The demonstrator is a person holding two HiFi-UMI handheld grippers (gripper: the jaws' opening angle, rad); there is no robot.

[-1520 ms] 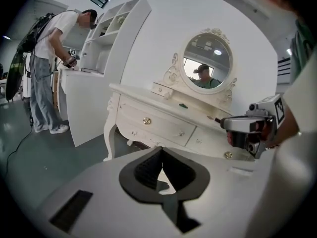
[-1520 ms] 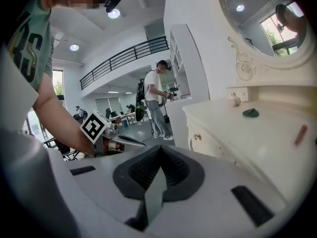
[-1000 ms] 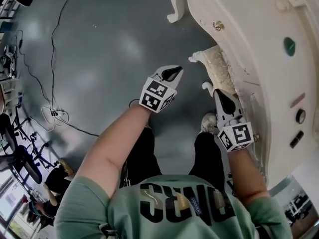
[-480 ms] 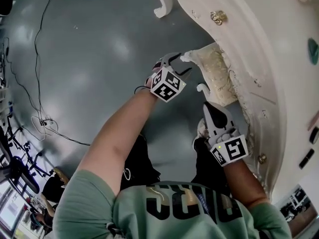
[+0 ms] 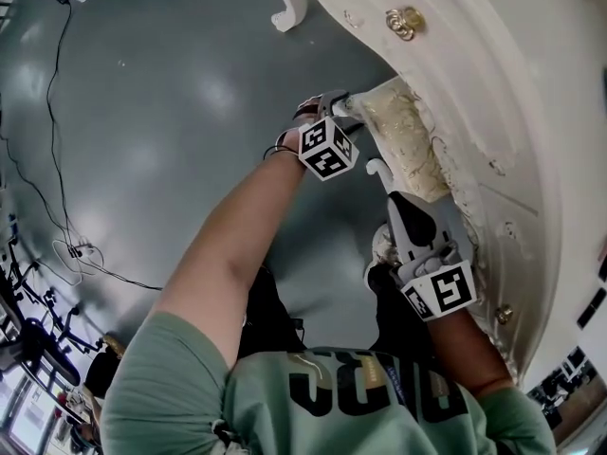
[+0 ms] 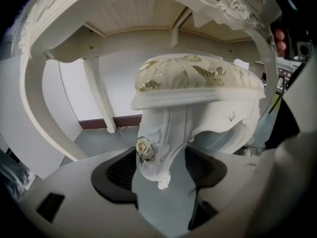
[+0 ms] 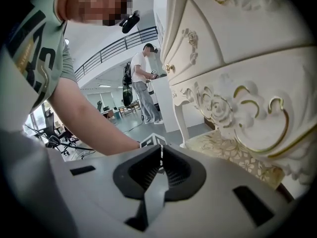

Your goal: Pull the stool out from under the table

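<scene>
The left tongs (image 6: 161,168) are held wide apart, having just been opened, and the carved leg (image 6: 159,143) of the stool (image 6: 198,78) is taken in between the pads without being pressed. The stool is seen tucked under the white worktop (image 6: 124,19), with its gold-patterned cushion just below the underside. The right tongs (image 7: 161,158) are kept together on nothing and are held close beside the stool's near edge.
</scene>
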